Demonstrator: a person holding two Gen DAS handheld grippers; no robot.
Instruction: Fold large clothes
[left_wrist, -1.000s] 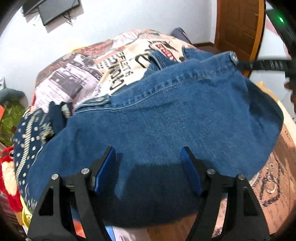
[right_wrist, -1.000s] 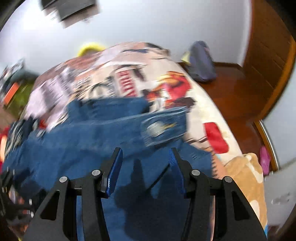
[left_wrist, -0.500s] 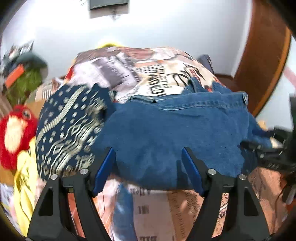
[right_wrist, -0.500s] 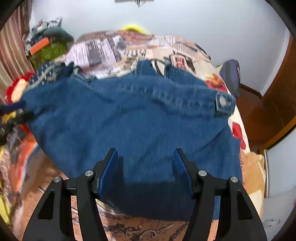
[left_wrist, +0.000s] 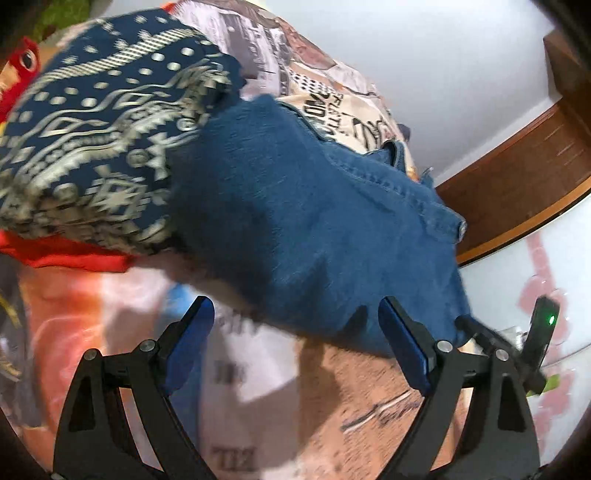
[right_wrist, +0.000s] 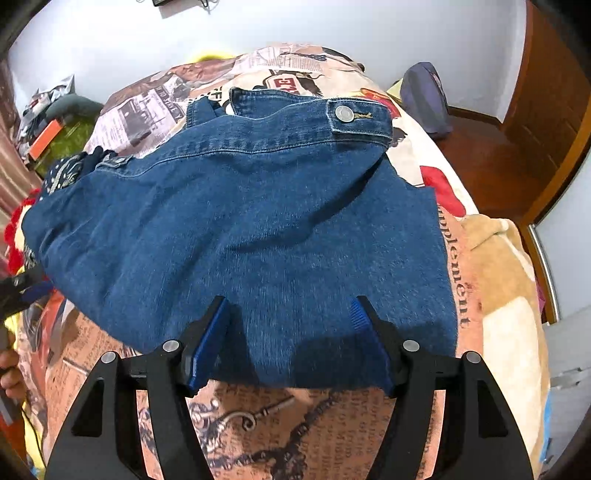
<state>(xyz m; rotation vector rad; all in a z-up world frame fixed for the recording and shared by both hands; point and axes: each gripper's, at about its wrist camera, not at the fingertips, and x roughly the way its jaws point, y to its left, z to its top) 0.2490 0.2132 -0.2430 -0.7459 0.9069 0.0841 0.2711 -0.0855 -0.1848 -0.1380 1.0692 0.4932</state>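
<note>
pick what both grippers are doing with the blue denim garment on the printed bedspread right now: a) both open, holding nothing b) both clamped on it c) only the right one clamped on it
a: the left gripper and the right gripper both stand with jaws wide apart and nothing between them, while the blue denim garment lies loose on the printed bedspread.

I can't read the bedspread print (left_wrist: 236, 373) through motion blur, and the patterned garment (left_wrist: 92, 122) runs off frame.

- Denim jacket (right_wrist: 251, 229): dark blue, folded, lying flat on the printed bedspread (right_wrist: 295, 417); buttoned waistband tab (right_wrist: 360, 116) at 1 o'clock, folded edge at 6 o'clock.
</note>
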